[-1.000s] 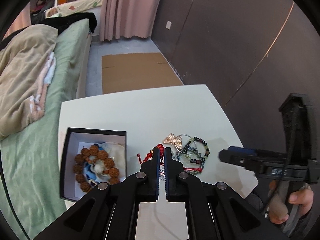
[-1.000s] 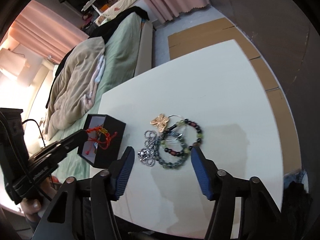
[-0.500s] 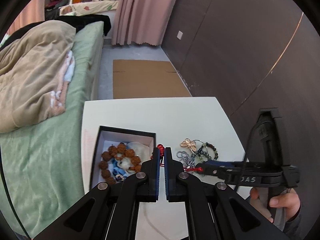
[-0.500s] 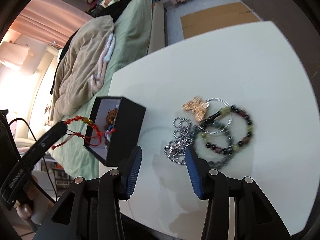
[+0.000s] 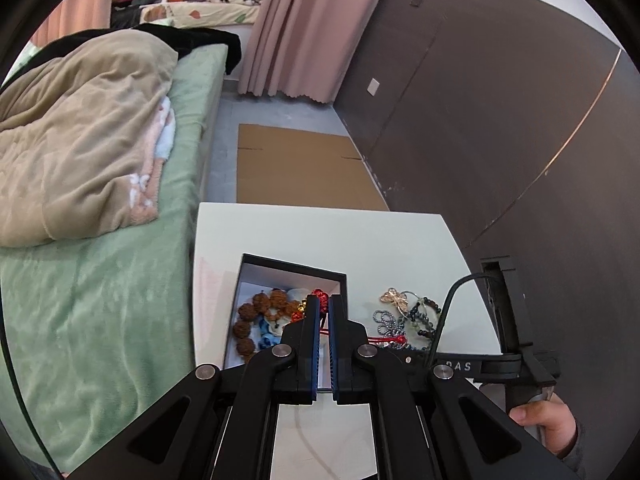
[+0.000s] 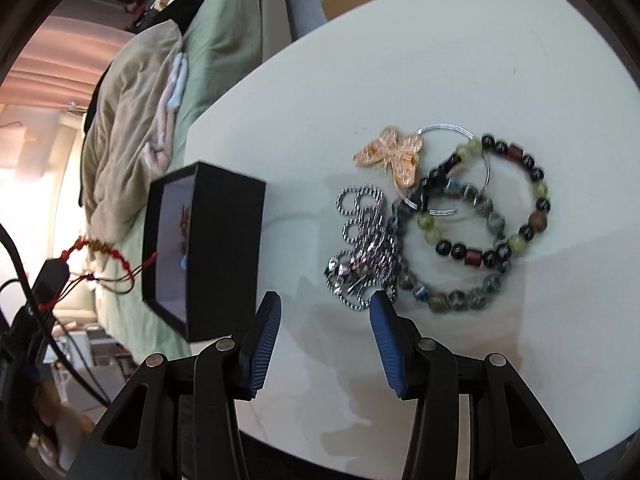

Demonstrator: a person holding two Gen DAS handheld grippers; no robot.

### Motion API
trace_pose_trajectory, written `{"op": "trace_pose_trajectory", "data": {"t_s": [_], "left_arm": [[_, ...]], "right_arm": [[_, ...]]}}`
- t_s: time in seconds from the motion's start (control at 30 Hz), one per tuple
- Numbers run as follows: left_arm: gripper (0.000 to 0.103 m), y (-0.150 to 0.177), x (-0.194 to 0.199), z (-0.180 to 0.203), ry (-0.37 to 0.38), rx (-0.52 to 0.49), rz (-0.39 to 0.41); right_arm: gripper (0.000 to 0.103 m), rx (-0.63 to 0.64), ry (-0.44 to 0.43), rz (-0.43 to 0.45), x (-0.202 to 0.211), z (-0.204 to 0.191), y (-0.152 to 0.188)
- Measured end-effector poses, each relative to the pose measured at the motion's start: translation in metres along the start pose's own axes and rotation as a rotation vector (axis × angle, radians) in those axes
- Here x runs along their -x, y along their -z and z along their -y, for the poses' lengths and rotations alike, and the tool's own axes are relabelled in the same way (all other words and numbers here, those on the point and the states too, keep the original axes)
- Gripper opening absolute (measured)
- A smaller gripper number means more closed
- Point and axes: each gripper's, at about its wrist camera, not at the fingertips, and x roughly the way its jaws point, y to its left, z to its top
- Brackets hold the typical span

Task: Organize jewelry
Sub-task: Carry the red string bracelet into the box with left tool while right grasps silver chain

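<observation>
- The left gripper (image 5: 324, 308), pressed together on a red cord bracelet (image 6: 108, 256), holds it above the open black box (image 5: 294, 270), apparently so it can drop in beside the brown bead bracelet (image 5: 256, 316) already inside.
- The right gripper (image 6: 324, 320), jaws spread and empty, hangs low over the silver chain (image 6: 360, 248), which looks like the next piece to collect.
- Beside the chain lie a butterfly ornament (image 6: 394, 154) and two bead bracelets (image 6: 480, 216) (overlapping, so one lift may drag another).
- The white worktop (image 6: 400, 60) stands against a green bed (image 5: 100, 300) with a beige blanket (image 5: 80, 152); cardboard (image 5: 300, 168) covers the floor by a dark wall (image 5: 500, 120).
</observation>
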Motion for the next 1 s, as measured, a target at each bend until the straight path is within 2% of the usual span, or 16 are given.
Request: {"op": "trace_pose_trajectory", "data": {"t_s": [0.03,0.33,0.47,0.57,0.67,0.7,0.83,1.0], "left_arm": [[0.003,0.0,0.001,-0.003,0.002,0.005,0.001],[0.003,0.003,0.005,-0.02,0.012,0.034,0.008],[0.003,0.004,0.008,-0.027,0.014,0.045,0.014],[0.003,0.005,0.011,-0.032,0.018,0.052,0.016],[0.003,0.006,0.011,-0.033,0.026,0.054,0.015],[0.003,0.006,0.011,-0.033,0.026,0.055,0.013],[0.003,0.005,0.004,-0.028,0.043,0.056,0.0],[0.003,0.001,-0.007,-0.014,0.067,0.043,-0.015]], "right_arm": [[0.047,0.005,0.045,0.01,-0.001,-0.003,-0.002],[0.047,0.096,0.241,0.051,-0.008,-0.03,-0.013],[0.047,0.232,0.413,0.058,-0.02,-0.051,-0.008],[0.025,0.272,0.498,0.088,-0.023,-0.055,-0.007],[0.016,0.258,0.454,0.092,-0.015,-0.048,-0.01],[0.008,0.247,0.411,0.094,-0.009,-0.043,-0.01],[0.006,0.223,0.303,0.121,0.018,-0.033,-0.008],[0.005,0.22,0.214,0.145,0.039,-0.034,-0.001]]}}
